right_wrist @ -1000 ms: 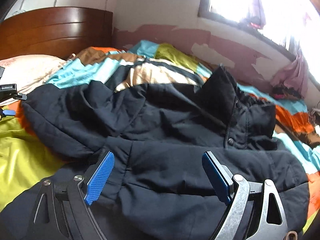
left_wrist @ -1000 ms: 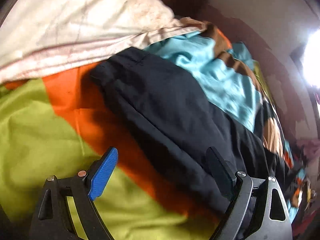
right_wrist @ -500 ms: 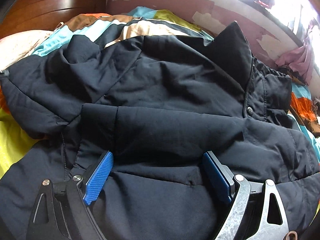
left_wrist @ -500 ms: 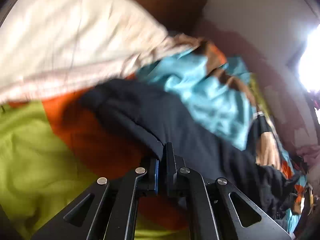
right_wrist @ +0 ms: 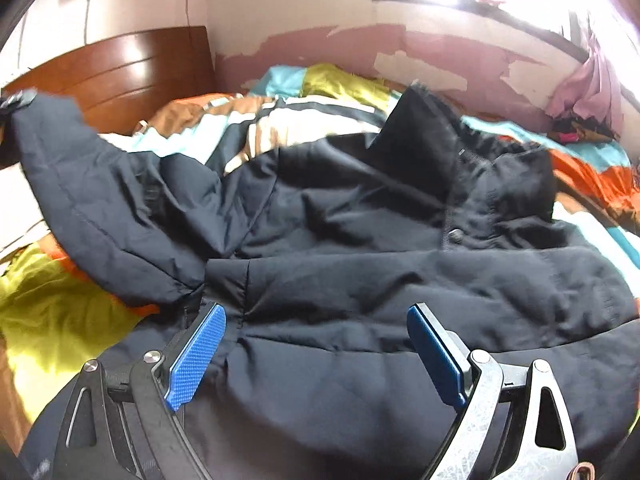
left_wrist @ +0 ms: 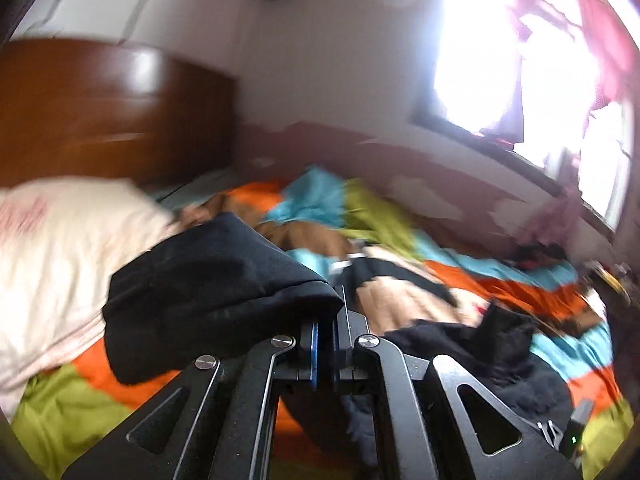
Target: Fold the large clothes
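With the left gripper (left_wrist: 325, 344) fingers clamped together on the black jacket's sleeve cuff (left_wrist: 224, 280), we are holding it above the striped quilt (left_wrist: 500, 280) for folding inward. The right gripper (right_wrist: 316, 354) fingers are standing apart over the jacket body (right_wrist: 360, 240), which is lying on that quilt.

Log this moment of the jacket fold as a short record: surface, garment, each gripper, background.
surface: bed with striped multicolour cover
garment: black jacket, body spread on the cover
sleeve: sleeve raised off the bed
left gripper: shut on the sleeve end
right gripper: open, over the jacket body, gripping nothing
pillow: pillow beside the sleeve
background: wooden headboard, bright window
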`<action>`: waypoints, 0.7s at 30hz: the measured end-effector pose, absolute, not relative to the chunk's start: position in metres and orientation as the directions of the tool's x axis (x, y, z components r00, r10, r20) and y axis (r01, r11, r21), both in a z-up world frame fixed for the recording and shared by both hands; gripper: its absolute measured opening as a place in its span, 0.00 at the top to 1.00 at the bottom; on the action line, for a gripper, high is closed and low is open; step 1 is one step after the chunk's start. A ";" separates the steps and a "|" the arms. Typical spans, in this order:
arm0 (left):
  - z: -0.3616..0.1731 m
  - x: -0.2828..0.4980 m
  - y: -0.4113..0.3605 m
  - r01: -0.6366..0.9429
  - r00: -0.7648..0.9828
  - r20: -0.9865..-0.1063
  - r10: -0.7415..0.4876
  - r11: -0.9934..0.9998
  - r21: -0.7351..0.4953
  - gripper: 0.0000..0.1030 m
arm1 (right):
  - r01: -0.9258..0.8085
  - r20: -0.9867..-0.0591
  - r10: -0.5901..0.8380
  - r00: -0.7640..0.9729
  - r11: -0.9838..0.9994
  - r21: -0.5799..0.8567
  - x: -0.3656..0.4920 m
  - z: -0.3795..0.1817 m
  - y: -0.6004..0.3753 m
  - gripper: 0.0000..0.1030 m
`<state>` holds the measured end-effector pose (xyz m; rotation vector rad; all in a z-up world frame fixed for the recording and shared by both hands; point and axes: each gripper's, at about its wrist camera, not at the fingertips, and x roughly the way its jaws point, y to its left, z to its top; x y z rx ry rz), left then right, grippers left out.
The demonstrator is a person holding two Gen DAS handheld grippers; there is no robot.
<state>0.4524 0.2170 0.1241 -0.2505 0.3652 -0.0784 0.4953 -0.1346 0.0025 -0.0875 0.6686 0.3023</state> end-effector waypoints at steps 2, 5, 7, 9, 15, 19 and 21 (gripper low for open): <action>0.135 0.449 0.190 0.110 0.925 -0.329 -0.189 0.963 -0.245 0.97 | -0.298 -0.604 0.239 0.760 0.955 0.003 0.485 0.015 -0.148 0.11; 0.147 0.447 0.142 0.209 0.909 -0.316 -0.272 0.953 -0.219 0.97 | -0.256 -0.577 0.189 0.795 0.966 -0.037 0.471 0.029 -0.177 0.11; 0.151 0.448 0.104 0.280 0.889 -0.315 -0.332 0.939 -0.199 0.97 | -0.230 -0.576 0.168 0.800 0.973 -0.035 0.466 0.033 -0.198 0.11; 0.150 0.447 0.071 0.333 0.870 -0.320 -0.375 0.926 -0.180 0.97 | -0.197 -0.577 0.142 0.804 0.980 -0.034 0.459 0.036 -0.224 0.11; 0.123 0.450 -0.030 0.478 0.786 -0.374 -0.492 0.868 -0.136 0.97 | -0.118 -0.566 0.079 0.821 0.992 -0.034 0.434 0.038 -0.297 0.11; 0.090 0.449 -0.090 0.542 0.714 -0.445 -0.541 0.829 -0.138 0.97 | -0.073 -0.570 0.037 0.821 0.997 -0.040 0.421 0.035 -0.340 0.11; 0.067 0.452 -0.115 0.561 0.670 -0.492 -0.556 0.813 -0.155 0.97 | -0.045 -0.574 0.014 0.819 0.998 -0.039 0.417 0.032 -0.360 0.11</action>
